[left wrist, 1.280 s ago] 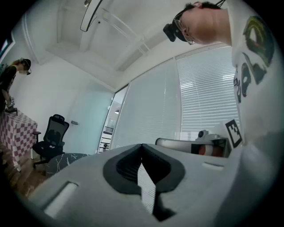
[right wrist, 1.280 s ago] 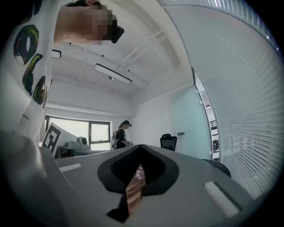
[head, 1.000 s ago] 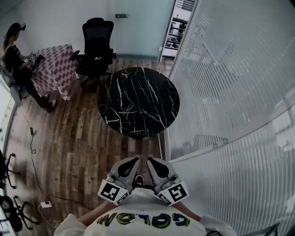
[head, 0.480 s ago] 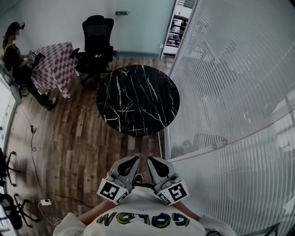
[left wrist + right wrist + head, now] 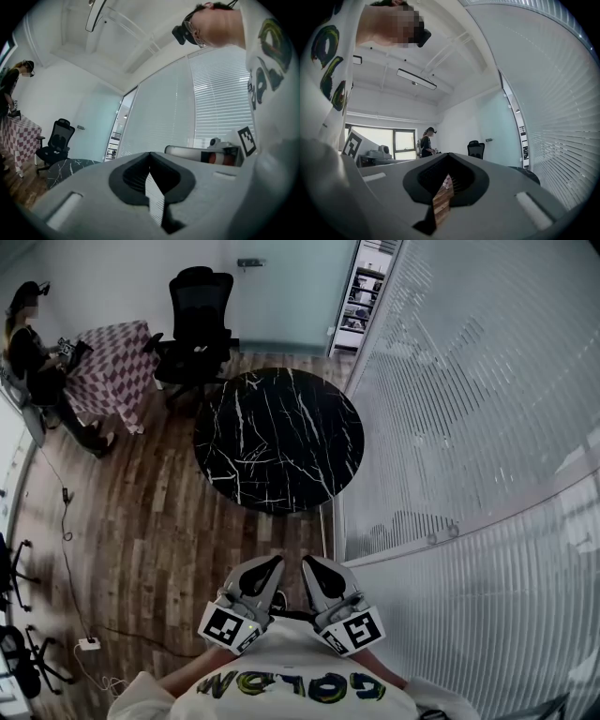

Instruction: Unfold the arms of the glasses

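Left tool [image 5: 266, 567] and right tool [image 5: 313, 567] are noted clenched, empty, at lower centre; no folded glasses are located in any view, so light, fragile handling near the hinges is only presumed.

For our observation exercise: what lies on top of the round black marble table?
The black marble table shows only white veining on top; no object is visible there. The tabletop hides its own base and the wooden floor directly beneath.

Shells of left gripper [image 5: 270, 566] and right gripper [image 5: 309, 565]: matt grey plastic.
Round table [image 5: 279, 442] ahead of them: glossy black marble look, white veins.
Floor [image 5: 141, 521]: wood planks.
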The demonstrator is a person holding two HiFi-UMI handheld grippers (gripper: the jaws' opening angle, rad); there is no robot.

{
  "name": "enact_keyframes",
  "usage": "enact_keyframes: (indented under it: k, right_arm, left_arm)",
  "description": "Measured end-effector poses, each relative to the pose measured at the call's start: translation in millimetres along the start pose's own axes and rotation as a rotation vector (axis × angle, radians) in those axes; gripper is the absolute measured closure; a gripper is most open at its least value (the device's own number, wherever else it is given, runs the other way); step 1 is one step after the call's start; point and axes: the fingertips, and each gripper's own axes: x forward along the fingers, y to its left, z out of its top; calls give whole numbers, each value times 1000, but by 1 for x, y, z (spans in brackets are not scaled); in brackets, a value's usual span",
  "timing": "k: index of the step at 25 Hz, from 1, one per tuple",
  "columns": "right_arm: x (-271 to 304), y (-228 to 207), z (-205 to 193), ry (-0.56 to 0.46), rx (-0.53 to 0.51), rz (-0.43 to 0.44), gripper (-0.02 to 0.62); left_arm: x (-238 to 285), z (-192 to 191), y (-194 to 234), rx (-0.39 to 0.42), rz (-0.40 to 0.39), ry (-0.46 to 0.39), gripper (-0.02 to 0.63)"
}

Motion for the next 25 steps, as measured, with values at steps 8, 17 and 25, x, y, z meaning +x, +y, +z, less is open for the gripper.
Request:
enact_keyframes:
  k: [8,17,25]
  right_arm:
    - [3,-6,-5,15,5,16,594]
    - [27,-16,-10,22,-2,24,594]
    - [75,-33,-12,38,-13,14,594]
  left_arm:
    - [6,-5,3,-15,18,7,603]
    - [18,-7,26,-14,26,8,603]
    - [41,0,72,-26,23,5,603]
